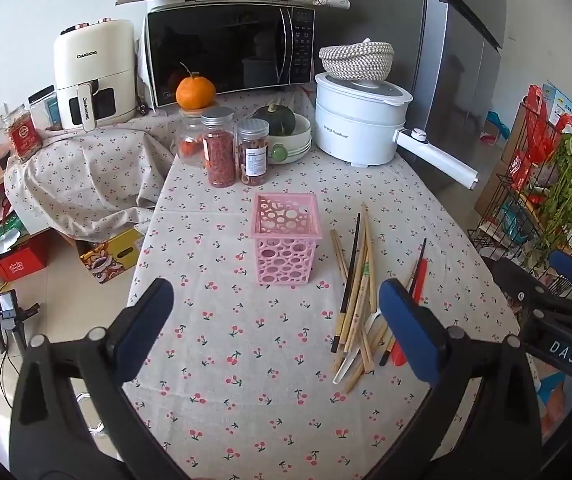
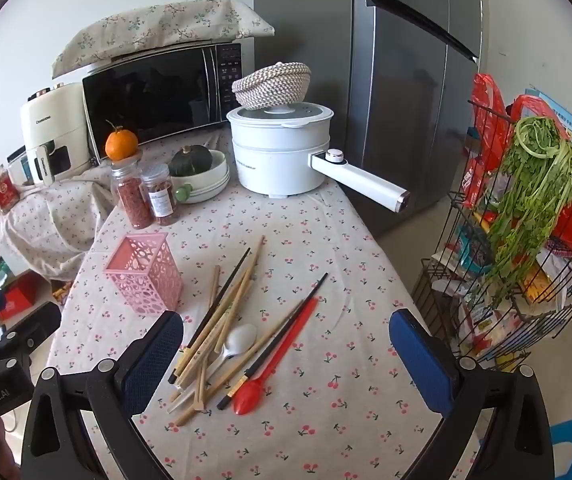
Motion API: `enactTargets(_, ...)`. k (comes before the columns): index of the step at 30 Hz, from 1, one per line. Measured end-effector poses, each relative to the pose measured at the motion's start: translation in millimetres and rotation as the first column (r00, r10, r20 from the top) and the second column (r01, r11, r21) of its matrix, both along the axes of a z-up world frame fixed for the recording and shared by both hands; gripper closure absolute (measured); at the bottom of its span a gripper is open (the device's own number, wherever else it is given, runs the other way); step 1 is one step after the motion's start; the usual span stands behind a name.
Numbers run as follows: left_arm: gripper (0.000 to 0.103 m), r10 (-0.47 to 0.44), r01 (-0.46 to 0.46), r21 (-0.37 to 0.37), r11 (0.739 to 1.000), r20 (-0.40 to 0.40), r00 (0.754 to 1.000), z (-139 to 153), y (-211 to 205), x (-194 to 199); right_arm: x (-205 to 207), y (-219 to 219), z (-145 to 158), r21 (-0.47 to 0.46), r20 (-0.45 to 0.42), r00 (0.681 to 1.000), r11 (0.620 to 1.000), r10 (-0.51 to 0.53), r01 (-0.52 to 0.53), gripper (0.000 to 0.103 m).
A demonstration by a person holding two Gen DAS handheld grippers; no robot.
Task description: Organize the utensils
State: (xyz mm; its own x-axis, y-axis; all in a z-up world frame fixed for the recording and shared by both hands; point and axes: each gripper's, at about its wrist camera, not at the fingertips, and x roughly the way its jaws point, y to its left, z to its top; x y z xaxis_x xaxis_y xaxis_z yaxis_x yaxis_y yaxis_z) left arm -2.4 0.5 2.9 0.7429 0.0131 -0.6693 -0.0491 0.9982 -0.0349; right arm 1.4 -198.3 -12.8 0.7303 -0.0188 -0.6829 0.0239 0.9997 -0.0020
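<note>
1. The left claw (image 1: 276,320) hovers above the table (image 1: 246,380), spread wide, nothing between its blue pads
2. The right claw (image 2: 286,360) is likewise wide open and empty, tilted down over the utensil pile
3. The pile lies loose on the cherry-print cloth: wooden chopsticks (image 2: 230,312), black chopsticks (image 2: 286,328), a white spoon (image 2: 240,338) and a red spoon (image 2: 264,376), overlapping
4. The pink holder (image 2: 146,274) stands upright just left of the pile
5. Behind it stand two spice jars (image 2: 146,196), a white pot (image 2: 282,152) and a microwave (image 2: 158,96)
</note>
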Motion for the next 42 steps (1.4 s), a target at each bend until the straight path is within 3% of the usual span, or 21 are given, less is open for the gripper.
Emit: enactTargets(42,0.001,-0.003,0.003,-0.008,1.0,0.003,1.0,-2.2,-1.4,-0.7,2.4,-4.1,-4.7,0.038,-0.03,1.0,0.999,0.003,-0.002,0.0)
